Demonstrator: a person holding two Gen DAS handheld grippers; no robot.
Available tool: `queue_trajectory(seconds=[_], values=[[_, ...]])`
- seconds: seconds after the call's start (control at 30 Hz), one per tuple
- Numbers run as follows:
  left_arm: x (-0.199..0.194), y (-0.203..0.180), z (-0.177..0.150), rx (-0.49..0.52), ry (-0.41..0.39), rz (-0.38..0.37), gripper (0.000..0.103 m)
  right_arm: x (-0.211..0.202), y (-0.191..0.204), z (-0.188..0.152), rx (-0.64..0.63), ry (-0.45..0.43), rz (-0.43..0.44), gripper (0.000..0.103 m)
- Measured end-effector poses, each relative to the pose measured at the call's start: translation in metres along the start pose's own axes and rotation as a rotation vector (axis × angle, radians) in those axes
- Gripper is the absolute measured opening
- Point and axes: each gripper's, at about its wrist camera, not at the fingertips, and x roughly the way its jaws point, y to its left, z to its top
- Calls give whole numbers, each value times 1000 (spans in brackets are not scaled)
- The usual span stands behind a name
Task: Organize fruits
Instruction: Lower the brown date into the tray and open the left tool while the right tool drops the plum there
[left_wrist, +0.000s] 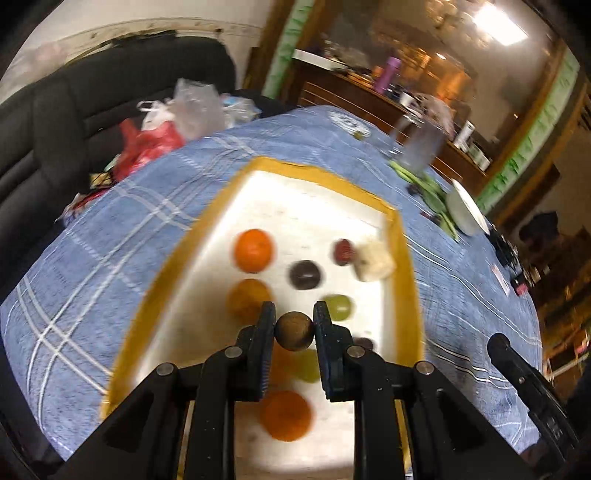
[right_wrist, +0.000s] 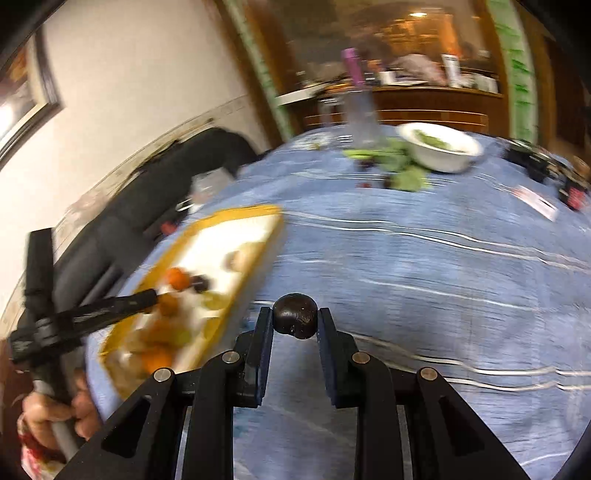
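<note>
Now my left gripper (left_wrist: 294, 320) squeezes a brown ball (left_wrist: 294, 330) over the tray (left_wrist: 402, 266), and my right gripper (right_wrist: 295, 318) squeezes a dark fruit (right_wrist: 295, 315) over the cloth (right_wrist: 443, 258).

text: you find none readable in either view | card on the tablecloth (right_wrist: 535, 201): print too blurred for you to make out | containers on the sideboard (right_wrist: 452, 70): labels too small and smeared for you to read

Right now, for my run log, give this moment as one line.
left gripper: shut on brown fruit | right gripper: shut on dark fruit | tray: holds oranges, green fruits
</note>
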Motion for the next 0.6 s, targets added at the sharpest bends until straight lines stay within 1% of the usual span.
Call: queue_trajectory(seconds=[0.13,0.23,0.27,0.33,0.37,0.4,0.5,0.57,0.6], values=[[-2,15,-6,8,-5,62,20,26,46,8,-89,56,34,26],[-2,24,-7,2,-10,81,20,51,72,9,-141,100,22,26],[-2,28,-7,2,-9,78,23,61,79,10,-150,116,15,26],[-5,35,-6,-3,-11,81,35,74,86,10,-155,135,0,27],[-7,38,-6,-10,-16,80,45,82,89,11,-157,141,-15,27],[-10,41,-6,-21,-25,73,50,88,89,12,-157,143,-28,27],[-15,42,-5,-16,-34,62,57,99,92,14,-171,145,-66,29],[-17,40,-5,-6,-42,61,61,100,94,15,-179,141,-88,35],[-20,38,-6,3,-49,58,64,99,95,16,-178,135,-89,43]])
